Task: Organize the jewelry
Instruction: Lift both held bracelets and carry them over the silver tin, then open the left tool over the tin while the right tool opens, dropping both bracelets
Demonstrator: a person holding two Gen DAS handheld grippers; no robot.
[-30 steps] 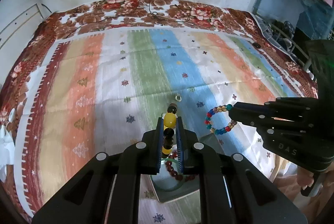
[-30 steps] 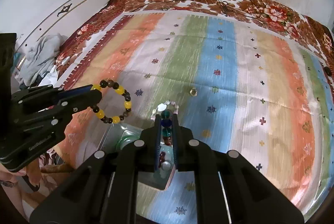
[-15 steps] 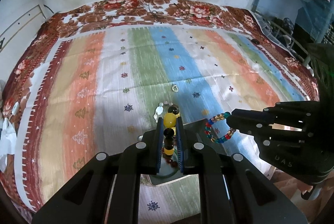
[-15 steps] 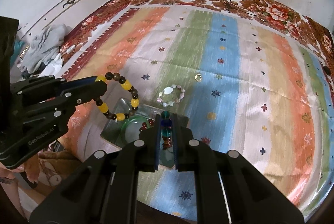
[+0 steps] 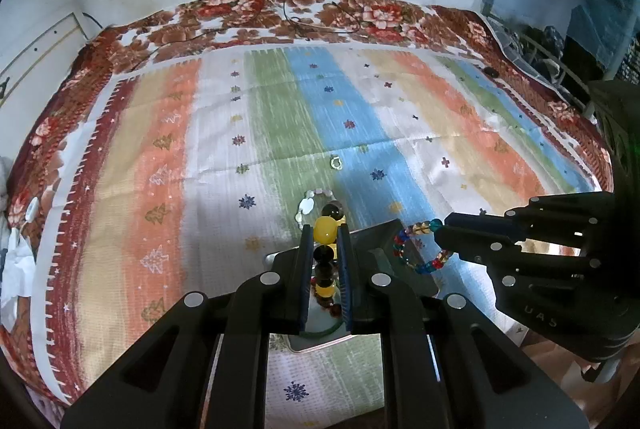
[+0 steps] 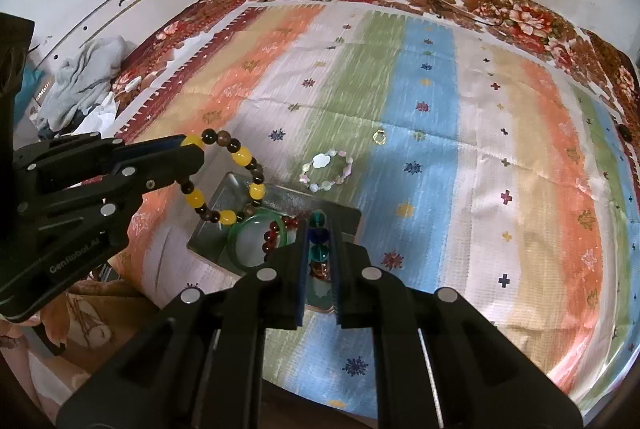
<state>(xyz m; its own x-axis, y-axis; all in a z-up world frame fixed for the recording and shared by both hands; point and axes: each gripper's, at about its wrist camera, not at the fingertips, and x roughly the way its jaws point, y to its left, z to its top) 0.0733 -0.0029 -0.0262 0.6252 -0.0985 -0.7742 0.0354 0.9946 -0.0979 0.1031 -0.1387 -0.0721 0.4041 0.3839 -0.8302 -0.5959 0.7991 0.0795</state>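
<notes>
Right wrist view: yellow-brown bracelet [image 6: 228, 181] hung pinched in left gripper [image 6: 188, 151] above metal tray [image 6: 340, 211], poised for drop. Right gripper [image 6: 319, 229] clamped multicolor bead bracelet [image 5: 420, 245] likewise. Green bangle [image 6: 256, 241] lay in tray; pale bracelet [image 6: 328, 169], ring [image 6: 379, 137] waited farther out on striped cloth [image 6: 460, 169].

Yellow-and-brown bracelet [image 6: 230, 181]; pastel-striped cloth [image 6: 440, 89]; green bangle [image 6: 250, 239].

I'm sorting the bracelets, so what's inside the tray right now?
In the tray: a green bangle and dark red beads. The right gripper covers the rest.
</notes>
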